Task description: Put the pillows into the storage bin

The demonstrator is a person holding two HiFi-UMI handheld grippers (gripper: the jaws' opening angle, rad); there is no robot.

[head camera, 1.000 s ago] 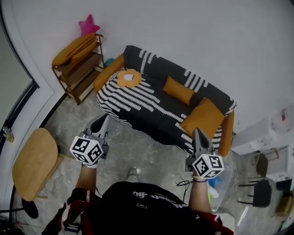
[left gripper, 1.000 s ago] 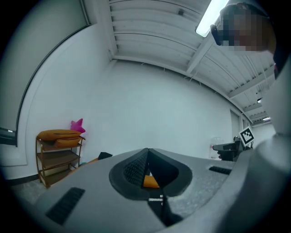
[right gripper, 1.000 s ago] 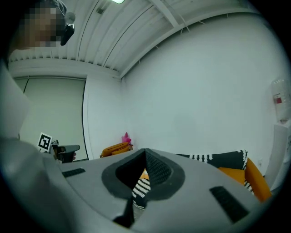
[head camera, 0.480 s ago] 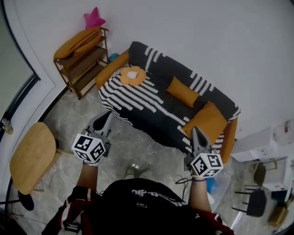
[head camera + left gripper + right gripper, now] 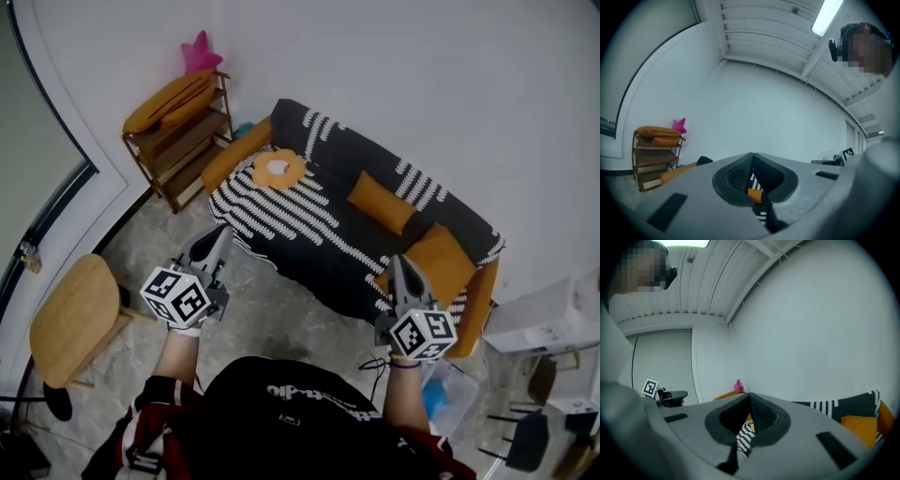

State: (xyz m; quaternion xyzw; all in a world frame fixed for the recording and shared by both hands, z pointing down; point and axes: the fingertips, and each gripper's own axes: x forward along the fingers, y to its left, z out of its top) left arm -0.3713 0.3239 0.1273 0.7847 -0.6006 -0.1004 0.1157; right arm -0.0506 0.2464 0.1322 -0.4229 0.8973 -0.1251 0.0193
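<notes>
A black sofa [image 5: 319, 225] with white stripes holds a small orange pillow [image 5: 382, 202], a larger orange pillow [image 5: 448, 264] at its right end and a round orange-and-white cushion [image 5: 278, 169]. A clear storage bin [image 5: 457, 398] sits on the floor at the lower right, partly hidden by my right arm. My left gripper [image 5: 219, 240] is shut and empty, held level over the floor short of the sofa's left front. My right gripper [image 5: 400, 269] is shut and empty too, just before the sofa's right front edge. In the gripper views, the left gripper [image 5: 752, 157] and right gripper [image 5: 750, 396] show jaws pressed together.
A wooden shelf [image 5: 178, 141] left of the sofa carries orange pillows [image 5: 171, 94] and a pink star [image 5: 199, 52]. A round wooden table [image 5: 70, 319] stands at the left. White boxes [image 5: 548, 319] and dark chairs [image 5: 525, 436] crowd the right. The floor is grey stone.
The person has stepped toward the sofa, carrying both shut grippers forward. Sofa and shelf now lie slightly lower and further right in the head view.
</notes>
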